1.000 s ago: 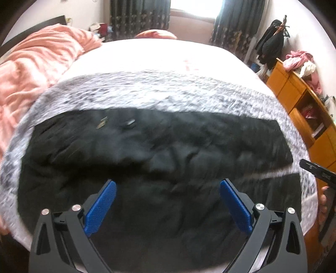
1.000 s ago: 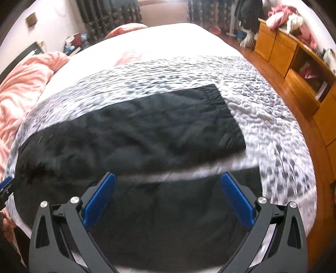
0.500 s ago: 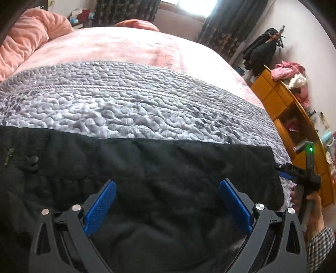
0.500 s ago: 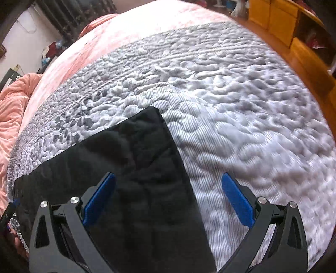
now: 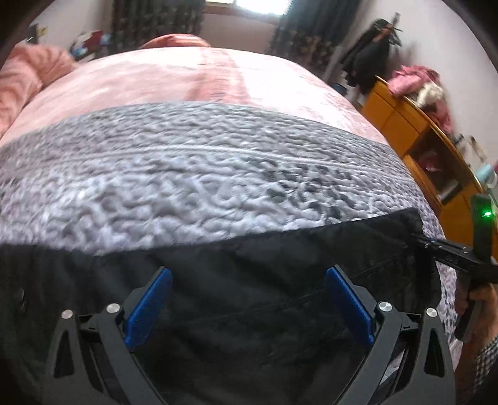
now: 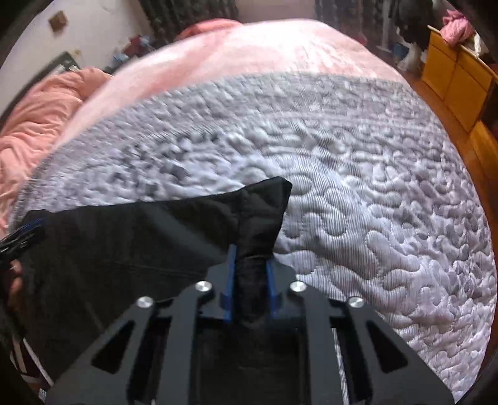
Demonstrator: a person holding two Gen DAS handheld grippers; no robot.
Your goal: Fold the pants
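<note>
The black pants [image 5: 249,280] lie across a grey quilted bedspread [image 5: 202,174]. My left gripper [image 5: 246,280] hangs open just above the black cloth, blue pads wide apart and empty. My right gripper [image 6: 249,258] is shut on the leg-end corner of the pants [image 6: 258,224], and the cloth bunches up between its blue pads. In the left wrist view the right gripper [image 5: 435,246] shows at the far right, pinching the hem corner. The left gripper [image 6: 21,233] shows at the left edge of the right wrist view.
The bed has a pink sheet [image 5: 202,78] beyond the grey quilt and a crumpled pink duvet [image 6: 40,115] at the left. An orange wooden cabinet [image 5: 414,134] with clothes on top stands along the right side. Dark curtains [image 5: 155,21] hang at the far wall.
My right gripper went from open above the leg end to shut on its corner, lifting the cloth. My left gripper has moved right along the pants and stays open.
</note>
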